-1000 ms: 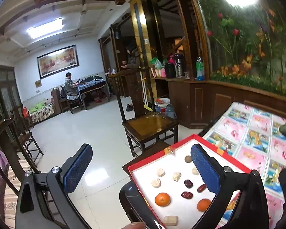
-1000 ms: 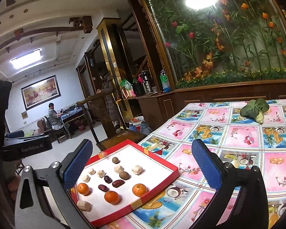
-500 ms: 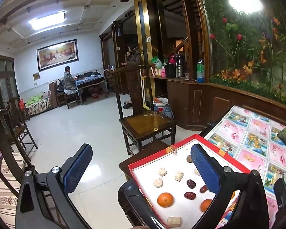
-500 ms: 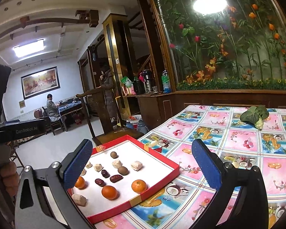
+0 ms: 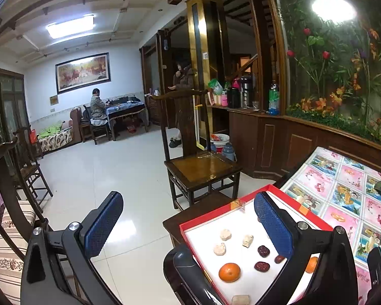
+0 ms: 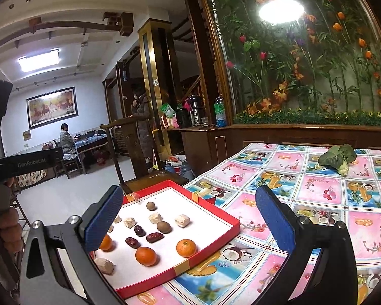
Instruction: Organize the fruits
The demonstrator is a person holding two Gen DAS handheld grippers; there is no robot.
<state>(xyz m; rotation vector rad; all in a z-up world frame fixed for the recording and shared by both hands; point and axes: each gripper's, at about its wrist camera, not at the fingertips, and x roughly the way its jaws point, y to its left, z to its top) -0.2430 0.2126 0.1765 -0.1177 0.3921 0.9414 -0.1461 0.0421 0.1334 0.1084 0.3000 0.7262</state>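
A red-rimmed white tray (image 6: 210,241) lies at the table's left end and shows in the left wrist view too (image 5: 203,218). In it are three oranges (image 6: 146,256), red dates (image 6: 155,237), brown round fruits (image 6: 164,227) and pale chunky pieces (image 6: 182,220). My right gripper (image 6: 189,222) is open and empty, held above the tray's near right part. My left gripper (image 5: 189,225) is open and empty, off the table's left end above the tray's corner; its right finger hides part of the tray.
A flowered tablecloth (image 6: 317,203) covers the table. A green leafy vegetable (image 6: 339,158) lies at its far right. A wooden chair (image 5: 203,170) stands beyond the table's left end. Other chairs (image 5: 20,167) stand at the left. Two people are far back.
Both grippers have drifted slightly, so the tray sits a little lower and more to the right in the left view. Jaws stay open. Nothing in the tray has moved.
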